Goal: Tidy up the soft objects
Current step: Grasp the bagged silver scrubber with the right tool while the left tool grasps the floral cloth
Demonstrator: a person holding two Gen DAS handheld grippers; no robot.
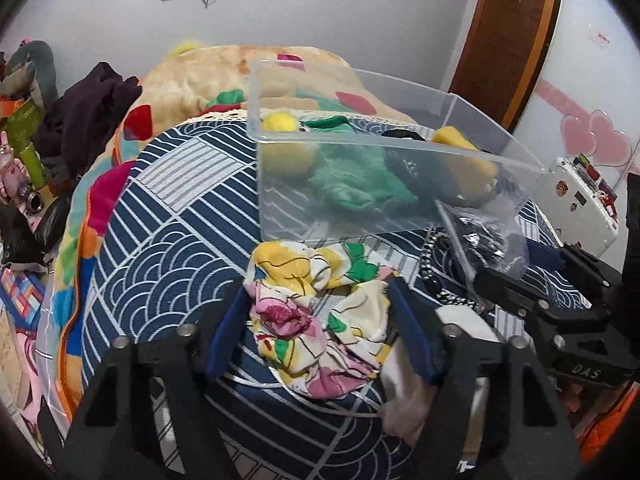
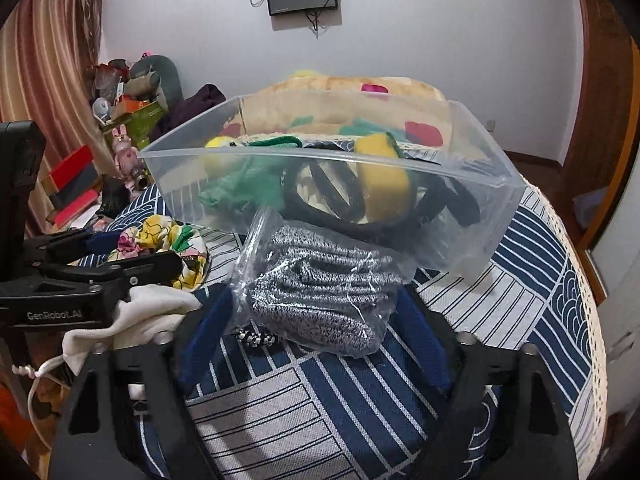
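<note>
Both tools are at the pick-up stage, each lined up on a loose soft item in front of the clear rectangular plastic bin (image 1: pixel 400 184), which stands on the round table (image 2: pixel 320 400) covered in a navy-and-white wave-patterned cloth.

The left tool (image 1: pixel 316 296) is spread wide, its blue-padded fingers (image 1: pixel 226 332) flanking the crumpled floral fabric scrunchie in yellow, pink, green and white (image 1: pixel 320 312). The scrunchie lies on the cloth at 6 o'clock from the bin, just beside its near wall; the pads look close to the fabric but have not pinched it.

The right tool (image 2: pixel 312 300) is also wide, its fingers either side of the clear plastic bag of grey-and-white knitted fabric (image 2: pixel 316 280). The bag rests on the cloth with its far end against the bin's front wall. A cream drawstring pouch (image 2: pixel 136 320) and a black-and-white beaded band (image 2: pixel 256 336) lie at 9 o'clock from it.

Already in the bin are a yellow pom-pom (image 1: pixel 286 152), a green knitted piece (image 1: pixel 352 176), black bands (image 2: pixel 332 192) and a yellow sponge-like block (image 2: pixel 384 172), so the sorting seems well under way.

Next, each tool likely needs to close firmly enough to gather its item, lift above the rim, carry it toward 12 o'clock and release inside. The slippery bag may slide; a grip on its bulk seems safer.
</note>
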